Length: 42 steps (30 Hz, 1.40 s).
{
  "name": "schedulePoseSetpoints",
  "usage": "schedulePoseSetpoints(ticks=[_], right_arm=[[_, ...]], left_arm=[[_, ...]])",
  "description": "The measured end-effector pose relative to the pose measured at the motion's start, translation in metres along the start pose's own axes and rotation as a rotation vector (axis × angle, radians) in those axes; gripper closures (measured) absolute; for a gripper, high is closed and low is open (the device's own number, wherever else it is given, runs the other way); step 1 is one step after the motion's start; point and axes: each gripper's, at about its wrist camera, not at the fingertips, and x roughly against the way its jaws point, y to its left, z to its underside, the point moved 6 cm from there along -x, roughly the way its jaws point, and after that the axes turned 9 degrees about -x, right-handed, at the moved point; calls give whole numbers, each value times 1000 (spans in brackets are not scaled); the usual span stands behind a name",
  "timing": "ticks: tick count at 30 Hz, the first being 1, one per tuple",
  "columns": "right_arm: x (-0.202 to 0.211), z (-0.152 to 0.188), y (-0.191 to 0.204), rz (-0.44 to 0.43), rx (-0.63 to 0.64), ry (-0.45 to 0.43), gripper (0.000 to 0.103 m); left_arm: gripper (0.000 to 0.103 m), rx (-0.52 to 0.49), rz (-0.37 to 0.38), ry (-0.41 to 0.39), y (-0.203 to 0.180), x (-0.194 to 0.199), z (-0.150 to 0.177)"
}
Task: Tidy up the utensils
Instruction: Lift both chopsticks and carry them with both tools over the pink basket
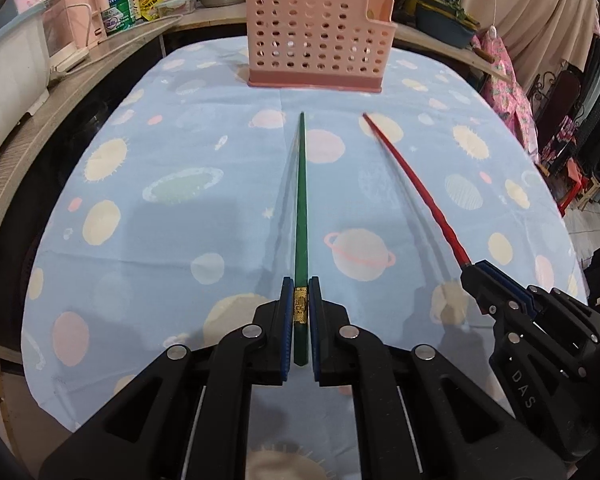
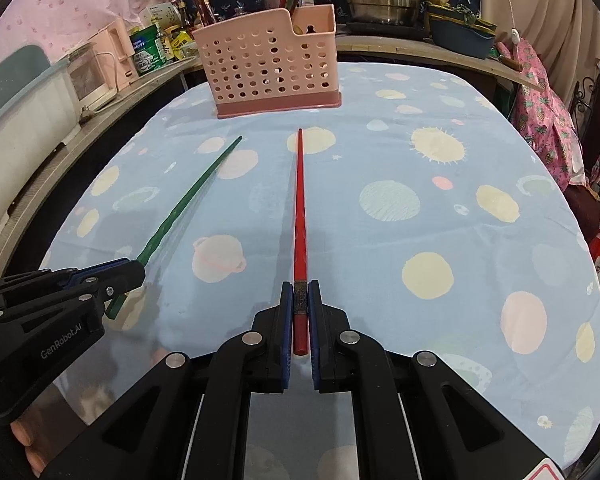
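Left tongs (image 1: 300, 308): clamped on the green chopstick (image 1: 301, 200), tip aimed at the pink utensil holder (image 1: 320, 36).
Right tongs (image 2: 300, 304): gripping the red chopstick (image 2: 299, 208), tip just short of the holder.
Holder: upright on the surface (image 1: 180, 240), more chopsticks inside.

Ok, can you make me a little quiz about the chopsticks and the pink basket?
1. True or false: the left gripper is shut on the green chopstick.
2. What colour chopstick does the right gripper hold?
3. The pink basket is: A) in front of both chopstick tips, B) lying on its side, C) held by a gripper.

Key: 1 true; 2 red; 3 A.
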Motion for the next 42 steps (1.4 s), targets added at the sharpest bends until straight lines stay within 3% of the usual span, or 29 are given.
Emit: schedulePoseSetpoints(ticks=[14, 25, 35, 42], right_arm=[[61, -76, 6, -71, -31, -170, 96], [88, -160, 8, -129, -67, -292, 96], [98, -213, 17, -190, -92, -352, 96], [121, -272, 28, -260, -120, -442, 96]], left_arm=[[96, 60, -2, -184, 29, 66, -67], [96, 75, -46, -325, 56, 99, -148], [96, 102, -28, -413, 70, 123, -212], [96, 111, -37, -512, 77, 152, -267]])
